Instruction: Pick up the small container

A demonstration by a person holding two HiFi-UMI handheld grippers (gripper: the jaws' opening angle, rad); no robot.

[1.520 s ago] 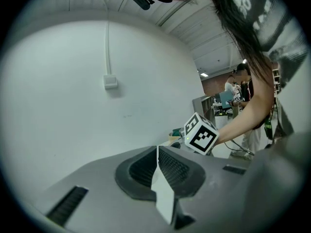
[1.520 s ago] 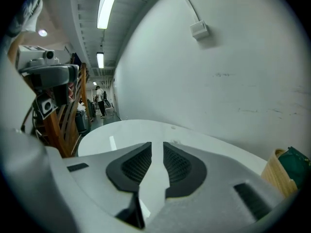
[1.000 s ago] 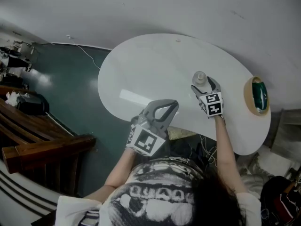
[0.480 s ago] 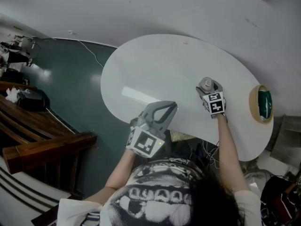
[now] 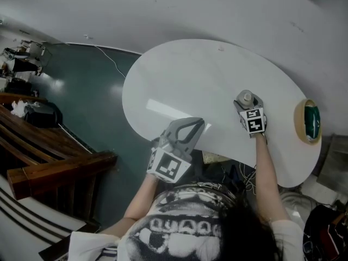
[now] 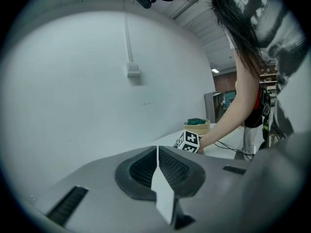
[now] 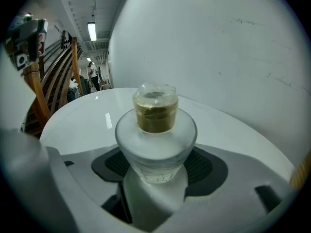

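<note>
The small container [image 7: 156,130] is a frosted glass jar with a clear cap and yellow-brown contents. It stands upright on the white table [image 5: 179,80], right of the middle. My right gripper [image 7: 158,168] reaches round its body, jaws closing, with both dark pads against its sides. From the head view the container [image 5: 247,98] shows between the fingers of the right gripper [image 5: 248,104]. My left gripper [image 5: 191,127] hovers at the table's near edge, shut and empty; in the left gripper view its jaws [image 6: 158,152] meet.
A tan bowl with something green in it [image 5: 308,121] sits at the table's right edge. Dark wooden steps [image 5: 54,165] lie to the left on the green floor, where a thin cable [image 5: 109,61] runs. A pale wall stands behind the table.
The right gripper has pushed forward, so the container now stands deep between its jaws instead of at their tips. The left gripper has stayed where it was.
</note>
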